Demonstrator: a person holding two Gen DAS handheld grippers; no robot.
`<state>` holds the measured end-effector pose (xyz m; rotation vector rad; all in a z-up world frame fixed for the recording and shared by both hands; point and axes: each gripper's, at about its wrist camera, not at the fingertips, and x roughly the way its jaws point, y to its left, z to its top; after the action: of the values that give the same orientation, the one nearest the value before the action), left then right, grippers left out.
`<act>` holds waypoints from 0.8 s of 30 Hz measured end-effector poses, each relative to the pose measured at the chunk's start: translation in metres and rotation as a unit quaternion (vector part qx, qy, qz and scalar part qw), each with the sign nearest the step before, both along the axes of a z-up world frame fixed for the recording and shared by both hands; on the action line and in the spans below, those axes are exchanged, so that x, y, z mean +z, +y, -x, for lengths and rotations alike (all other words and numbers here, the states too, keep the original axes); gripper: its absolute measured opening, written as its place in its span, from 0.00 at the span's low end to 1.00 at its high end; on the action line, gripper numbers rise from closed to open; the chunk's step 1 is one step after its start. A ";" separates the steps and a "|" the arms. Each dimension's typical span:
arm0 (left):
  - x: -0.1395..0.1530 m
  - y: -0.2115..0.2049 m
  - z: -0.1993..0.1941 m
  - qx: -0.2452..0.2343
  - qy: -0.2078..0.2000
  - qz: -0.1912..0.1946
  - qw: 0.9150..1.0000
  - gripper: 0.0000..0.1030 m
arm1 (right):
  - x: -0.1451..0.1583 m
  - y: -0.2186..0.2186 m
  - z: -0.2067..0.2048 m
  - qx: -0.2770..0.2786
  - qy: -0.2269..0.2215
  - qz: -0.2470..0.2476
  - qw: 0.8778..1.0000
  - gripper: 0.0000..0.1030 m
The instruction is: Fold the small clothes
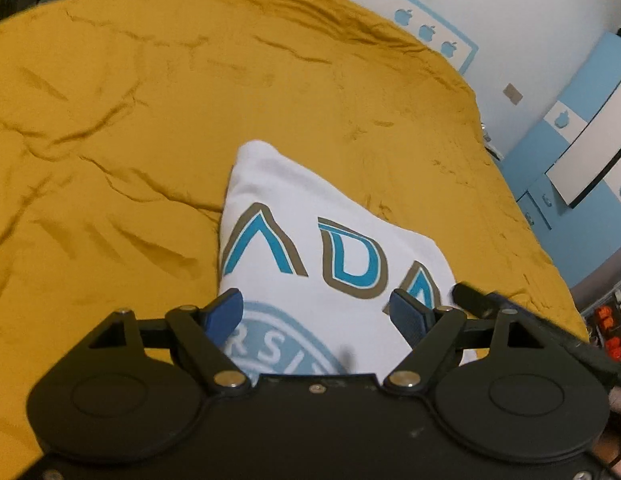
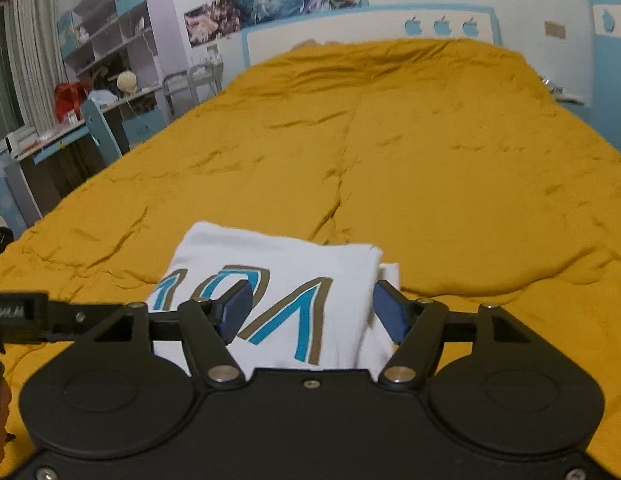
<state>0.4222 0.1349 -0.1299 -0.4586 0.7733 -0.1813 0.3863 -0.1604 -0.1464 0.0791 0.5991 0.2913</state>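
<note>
Both grippers, left gripper [image 1: 316,312] and right gripper [image 2: 310,310], hover spread and empty; folded white shirt [image 1: 310,248] lies toward twelve o'clock, under their fingers.

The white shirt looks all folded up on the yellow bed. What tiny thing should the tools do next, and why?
Probably lift both away. The white shirt already lies in a compact folded bundle on the yellow bedspread, and the left tool and right tool stand open above it, gripping nothing. One loose edge shows on its right; maybe tuck that first.
</note>
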 end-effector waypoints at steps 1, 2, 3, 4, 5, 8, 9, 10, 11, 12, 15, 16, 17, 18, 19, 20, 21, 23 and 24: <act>-0.006 -0.001 -0.006 0.001 0.009 -0.001 1.000 0.81 | -0.006 0.003 -0.004 -0.004 0.009 0.008 1.000 0.66; -0.010 -0.001 -0.010 0.001 0.015 -0.003 1.000 0.81 | -0.012 0.005 -0.008 -0.010 0.020 0.017 1.000 0.66; -0.015 -0.002 -0.012 -0.001 0.018 -0.004 1.000 0.81 | -0.018 0.007 -0.012 -0.014 0.031 0.020 0.999 0.66; -0.019 -0.003 -0.015 -0.004 0.020 -0.005 1.000 0.82 | -0.026 0.006 -0.016 -0.018 0.045 0.020 0.999 0.66; -0.021 -0.003 -0.018 -0.008 0.022 -0.007 1.000 0.84 | -0.031 0.004 -0.018 -0.022 0.052 0.019 0.998 0.67; -0.028 -0.007 -0.023 -0.020 0.023 -0.020 0.999 0.87 | -0.043 -0.004 -0.018 -0.029 0.056 0.005 0.998 0.74; -0.028 -0.010 -0.022 -0.022 0.020 -0.027 0.999 0.88 | -0.045 -0.007 -0.019 -0.035 0.060 0.000 0.998 0.80; -0.026 -0.013 -0.022 -0.024 0.019 -0.034 0.999 0.88 | -0.046 -0.011 -0.021 -0.041 0.070 -0.011 0.997 0.81; -0.024 -0.014 -0.022 -0.023 0.019 -0.039 0.999 0.88 | -0.046 -0.014 -0.022 -0.045 0.077 -0.022 0.996 0.81; -0.020 -0.016 -0.021 -0.021 0.018 -0.044 0.999 0.88 | -0.045 -0.017 -0.022 -0.048 0.084 -0.032 0.995 0.81; -0.007 -0.017 -0.012 -0.006 0.018 -0.052 0.998 0.88 | -0.035 -0.016 -0.014 -0.052 0.079 -0.020 0.995 0.81; -0.001 -0.017 -0.007 -0.003 0.016 -0.057 0.998 0.90 | -0.029 -0.016 -0.009 -0.051 0.071 -0.014 0.996 0.82; 0.005 -0.017 -0.002 0.000 0.014 -0.063 0.998 0.95 | -0.022 -0.015 -0.003 -0.049 0.064 -0.011 0.997 0.82; 0.013 -0.018 0.004 0.004 0.013 -0.071 0.997 0.98 | -0.015 -0.015 0.003 -0.044 0.057 -0.012 0.997 0.82; 0.021 -0.018 0.012 0.008 0.008 -0.078 0.997 1.00 | -0.008 -0.015 0.010 -0.039 0.051 -0.014 0.998 0.82; 0.028 -0.017 0.020 0.012 0.001 -0.083 0.996 1.00 | 0.000 -0.015 0.018 -0.036 0.043 -0.014 0.998 0.84; 0.036 -0.017 0.028 0.013 -0.007 -0.085 0.996 1.00 | 0.008 -0.015 0.027 -0.035 0.036 -0.012 0.999 0.89; 0.050 -0.016 0.047 0.019 -0.018 -0.086 0.996 1.00 | 0.020 -0.015 0.043 -0.035 0.018 -0.003 0.999 0.98; 0.056 -0.016 0.055 0.022 -0.023 -0.085 0.996 1.00 | 0.027 -0.014 0.054 -0.032 0.004 0.003 0.999 0.99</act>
<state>0.3672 0.1193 -0.0744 -0.3096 0.7266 -0.0831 0.3328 -0.1739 -0.1190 0.0936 0.6040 0.2264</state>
